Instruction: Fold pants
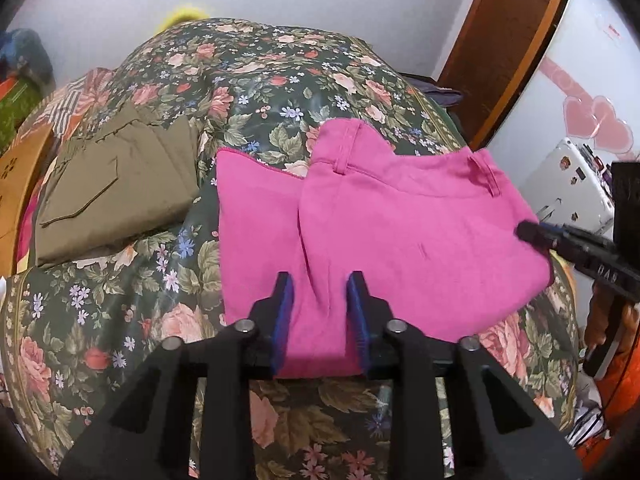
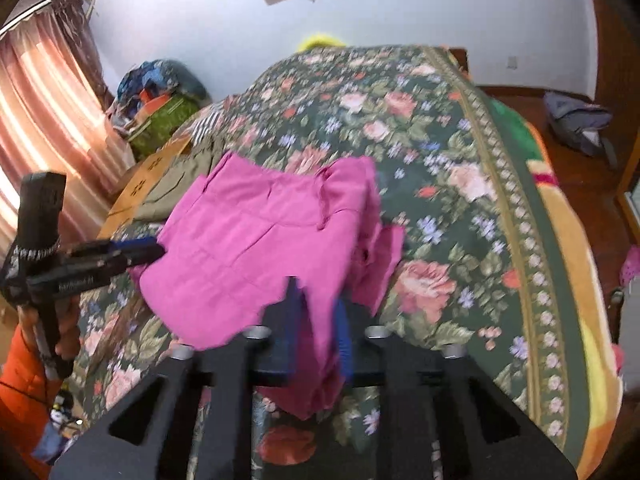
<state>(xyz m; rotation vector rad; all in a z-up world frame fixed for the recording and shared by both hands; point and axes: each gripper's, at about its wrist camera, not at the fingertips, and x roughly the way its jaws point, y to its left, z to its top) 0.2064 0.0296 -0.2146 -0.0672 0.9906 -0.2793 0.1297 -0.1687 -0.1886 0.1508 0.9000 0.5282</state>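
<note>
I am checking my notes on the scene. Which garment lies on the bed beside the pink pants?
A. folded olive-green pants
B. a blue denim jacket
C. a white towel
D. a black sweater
A: folded olive-green pants lie on the floral bedspread, apart from the pink pants.

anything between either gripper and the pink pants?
Nothing visible. Left gripper and right gripper each have a fold of the pink pants between their pads. The olive pants lie apart, to the side.

A home bedroom: a bed (image 2: pixel 500 184) under a floral bedspread (image 1: pixel 280 92), window curtains (image 2: pixel 48 120), a wooden door (image 1: pixel 504 40), clothes piled against the wall.
</note>
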